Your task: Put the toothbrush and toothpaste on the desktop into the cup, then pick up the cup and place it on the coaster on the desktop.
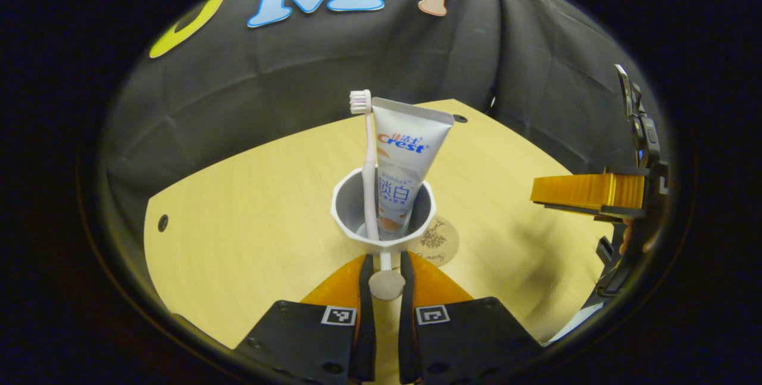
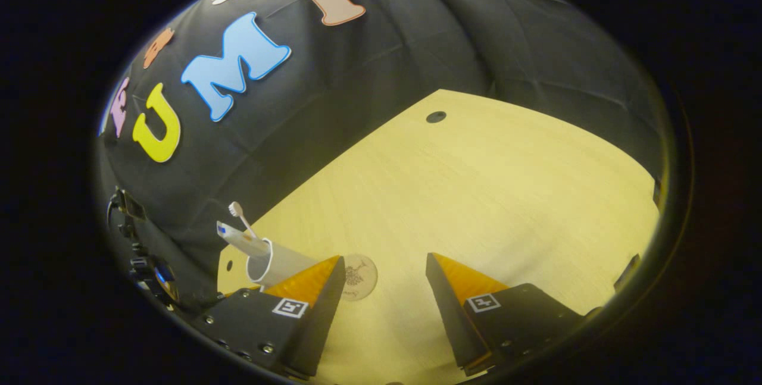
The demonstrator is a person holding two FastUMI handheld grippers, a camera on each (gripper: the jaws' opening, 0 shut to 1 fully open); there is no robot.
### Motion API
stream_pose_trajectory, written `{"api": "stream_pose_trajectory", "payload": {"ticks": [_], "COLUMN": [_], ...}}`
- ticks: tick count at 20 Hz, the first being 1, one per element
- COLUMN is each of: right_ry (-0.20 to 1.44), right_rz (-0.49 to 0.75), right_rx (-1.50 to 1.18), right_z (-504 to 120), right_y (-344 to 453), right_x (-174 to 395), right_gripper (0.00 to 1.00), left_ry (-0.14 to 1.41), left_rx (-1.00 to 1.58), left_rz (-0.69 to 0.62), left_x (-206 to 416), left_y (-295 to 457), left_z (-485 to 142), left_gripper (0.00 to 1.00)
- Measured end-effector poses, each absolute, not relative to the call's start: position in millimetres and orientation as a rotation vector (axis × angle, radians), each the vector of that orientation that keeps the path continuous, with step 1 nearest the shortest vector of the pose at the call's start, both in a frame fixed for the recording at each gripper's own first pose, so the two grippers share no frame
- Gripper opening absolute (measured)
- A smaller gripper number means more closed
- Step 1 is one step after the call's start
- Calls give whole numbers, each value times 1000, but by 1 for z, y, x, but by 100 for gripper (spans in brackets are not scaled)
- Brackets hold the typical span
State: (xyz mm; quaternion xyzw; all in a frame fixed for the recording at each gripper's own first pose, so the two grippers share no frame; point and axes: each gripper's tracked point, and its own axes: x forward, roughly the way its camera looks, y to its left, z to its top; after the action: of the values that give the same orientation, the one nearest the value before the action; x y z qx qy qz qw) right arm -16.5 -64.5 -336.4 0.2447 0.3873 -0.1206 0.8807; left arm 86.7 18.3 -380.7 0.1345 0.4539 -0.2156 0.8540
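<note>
Cup handle pinched by left claw beside coaster; right claw hangs spread.

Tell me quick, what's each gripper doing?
Left gripper: shut on the cup's handle, carrying the cup.
Right gripper: open, holding nothing.

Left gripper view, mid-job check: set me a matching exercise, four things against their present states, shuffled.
Things:
1. pale toothbrush
2. white toothpaste tube
3. round brown coaster
4. right gripper

States:
A. open, holding nothing
B. flat on the wooden desktop
C. upright in the grey cup, bristles up
D. in the grey cup, crimped end up

Pairs: 1-C, 2-D, 3-B, 4-A
</note>
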Motion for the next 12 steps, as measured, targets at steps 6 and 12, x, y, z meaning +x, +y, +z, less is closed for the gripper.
{"api": "stream_pose_trajectory", "payload": {"ticks": [6,12], "right_ry": [805,814], "right_rz": [-299,-334], "right_rx": [532,558], "right_z": [-336,-339], "right_y": [-98,-123], "right_x": [-31,-46], "right_gripper": [82,82], "left_ry": [968,972], "left_rx": [294,333], "left_rz": [-486,-478], "left_x": [78,68], "left_y": [-22,-34], "left_z": [-390,-403], "left_gripper": [22,22]}}
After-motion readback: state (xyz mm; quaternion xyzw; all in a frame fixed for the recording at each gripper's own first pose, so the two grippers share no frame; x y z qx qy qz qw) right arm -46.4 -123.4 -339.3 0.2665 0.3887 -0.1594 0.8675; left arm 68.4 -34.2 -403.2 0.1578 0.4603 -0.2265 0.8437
